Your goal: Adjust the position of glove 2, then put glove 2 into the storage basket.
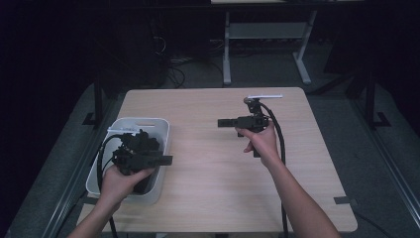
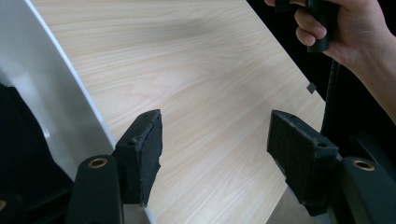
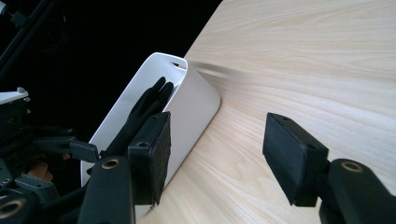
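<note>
At lower left, the left gripper (image 1: 166, 160) hovers wide open and empty over the white bin (image 1: 161, 130) holding a dark item (image 3: 148, 108); the right gripper (image 1: 222, 122), equally open, idles mid-frame. Descending carelessly could knock the bin's rim.

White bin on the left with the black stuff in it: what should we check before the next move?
1. Left gripper has open jaws with nothing between them: ok.
2. Right gripper has open jaws with nothing between them: ok.
3. White bin sits flat on the table, near its left edge: ok.
4. Something to pick is in the bin: a black item stands up inside it: ok.
5. What the black item is and how best to grip it: cannot tell, it is too dark.
6. Left gripper is lined up with the bin: not ok, it hangs over the bin but its jaws point out across the table.
</note>
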`<state>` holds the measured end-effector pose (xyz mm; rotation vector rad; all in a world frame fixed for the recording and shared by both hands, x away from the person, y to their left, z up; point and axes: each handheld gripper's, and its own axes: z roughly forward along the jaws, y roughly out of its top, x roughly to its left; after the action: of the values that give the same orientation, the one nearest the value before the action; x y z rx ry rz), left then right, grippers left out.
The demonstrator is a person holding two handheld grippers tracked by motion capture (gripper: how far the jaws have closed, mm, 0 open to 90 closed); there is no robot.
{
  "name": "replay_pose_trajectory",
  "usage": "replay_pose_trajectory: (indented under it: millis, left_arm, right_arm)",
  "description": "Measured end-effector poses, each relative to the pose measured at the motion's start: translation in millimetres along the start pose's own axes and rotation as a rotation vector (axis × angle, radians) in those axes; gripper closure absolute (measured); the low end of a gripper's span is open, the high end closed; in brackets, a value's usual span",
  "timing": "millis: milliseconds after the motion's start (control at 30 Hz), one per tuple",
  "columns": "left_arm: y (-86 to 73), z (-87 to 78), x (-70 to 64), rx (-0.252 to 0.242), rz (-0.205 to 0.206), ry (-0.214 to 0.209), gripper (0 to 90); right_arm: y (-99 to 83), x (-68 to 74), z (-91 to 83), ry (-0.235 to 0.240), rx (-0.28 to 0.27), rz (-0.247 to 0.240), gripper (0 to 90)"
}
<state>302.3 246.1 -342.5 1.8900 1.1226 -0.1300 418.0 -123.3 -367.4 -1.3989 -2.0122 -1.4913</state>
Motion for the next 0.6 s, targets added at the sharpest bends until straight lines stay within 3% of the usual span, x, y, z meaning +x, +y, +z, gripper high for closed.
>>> replay_pose_trajectory:
  millis: [600]
  left_arm:
    - [7.6, 26.5, -15.2, 0.031, 0.025, -0.047, 34.9]
  right_arm:
    - [-15.0, -24.7, -36.6, -0.020, -0.049, 0.051, 41.2]
